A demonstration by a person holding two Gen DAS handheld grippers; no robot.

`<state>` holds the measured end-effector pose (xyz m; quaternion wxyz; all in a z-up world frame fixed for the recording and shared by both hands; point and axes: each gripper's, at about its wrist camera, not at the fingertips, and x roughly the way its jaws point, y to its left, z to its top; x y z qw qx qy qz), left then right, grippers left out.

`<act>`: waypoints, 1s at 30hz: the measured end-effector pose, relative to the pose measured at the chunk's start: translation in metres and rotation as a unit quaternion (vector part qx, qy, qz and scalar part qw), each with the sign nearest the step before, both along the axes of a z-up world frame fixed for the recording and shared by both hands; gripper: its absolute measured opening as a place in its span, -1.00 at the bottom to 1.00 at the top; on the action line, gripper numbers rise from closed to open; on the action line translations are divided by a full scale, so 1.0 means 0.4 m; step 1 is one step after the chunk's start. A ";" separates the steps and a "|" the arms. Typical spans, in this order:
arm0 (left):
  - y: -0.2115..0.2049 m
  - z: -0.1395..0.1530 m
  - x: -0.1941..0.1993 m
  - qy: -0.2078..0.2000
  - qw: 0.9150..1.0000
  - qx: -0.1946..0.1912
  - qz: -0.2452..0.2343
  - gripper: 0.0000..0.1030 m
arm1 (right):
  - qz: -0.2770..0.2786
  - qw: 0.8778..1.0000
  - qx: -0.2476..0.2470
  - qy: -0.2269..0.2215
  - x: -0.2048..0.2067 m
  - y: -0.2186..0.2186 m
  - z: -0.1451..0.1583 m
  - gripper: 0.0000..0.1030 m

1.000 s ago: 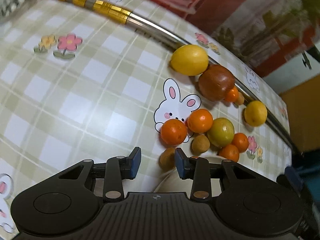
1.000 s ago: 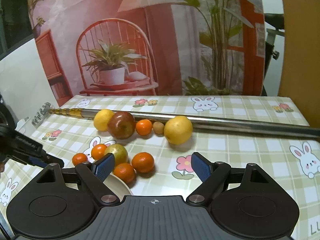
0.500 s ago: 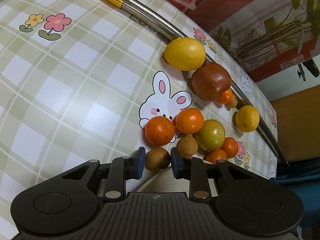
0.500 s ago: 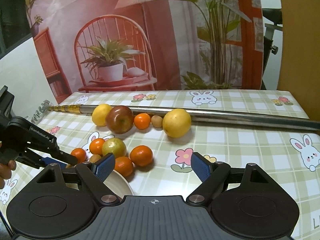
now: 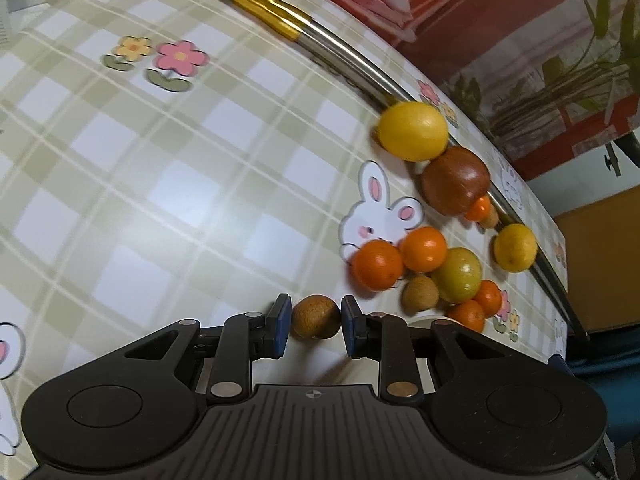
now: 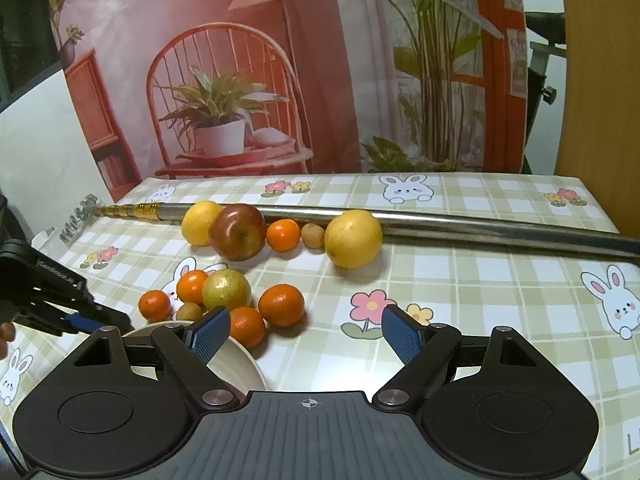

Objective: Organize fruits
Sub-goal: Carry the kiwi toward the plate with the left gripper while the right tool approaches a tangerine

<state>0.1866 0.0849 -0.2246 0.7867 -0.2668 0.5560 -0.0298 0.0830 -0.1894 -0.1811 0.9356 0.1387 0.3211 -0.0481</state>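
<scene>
The left gripper has its jaws pinching a small brown fruit, one blue pad on each side of it. The fruit is held just beside the rim of the white bowl, which lies at the near edge of the counter. The jaws of the right gripper are spread wide with nothing between them; it hangs above the bowl and the checked cloth.

Two groups of fruit lie on the counter. The near group, just beyond the bowl, holds four tangerines, a yellow-green fruit and a second small brown fruit, most of them touching. The far group lies in a row against the metal pole: a lemon, a red apple, a tangerine, a third small brown fruit and a large yellow citrus.

In the right wrist view the left gripper enters from the left edge, with part of a hand visible behind it.
</scene>
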 end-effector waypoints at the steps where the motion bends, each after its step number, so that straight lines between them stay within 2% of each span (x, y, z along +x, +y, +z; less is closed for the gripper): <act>1: 0.008 0.002 -0.004 -0.002 1.000 0.004 0.001 -0.45 | 0.001 1.000 0.000 0.001 0.000 0.001 -0.002 0.56; 7: 0.019 0.007 -0.035 -0.020 1.000 0.016 -0.008 -0.45 | 0.007 1.000 0.000 0.004 0.005 0.010 -0.006 0.56; 12: -0.017 0.020 -0.041 -0.044 0.996 0.063 -0.044 -0.45 | 0.009 1.000 -0.002 0.006 0.007 0.013 -0.005 0.56; 25: -0.056 0.009 -0.081 -0.093 0.992 0.074 -0.049 -0.45 | 0.015 1.000 0.001 0.007 -0.002 0.023 -0.003 0.56; 30: -0.060 0.028 -0.110 -0.131 0.987 0.074 -0.054 -0.45 | 0.021 1.000 -0.003 0.007 0.002 0.027 -0.003 0.56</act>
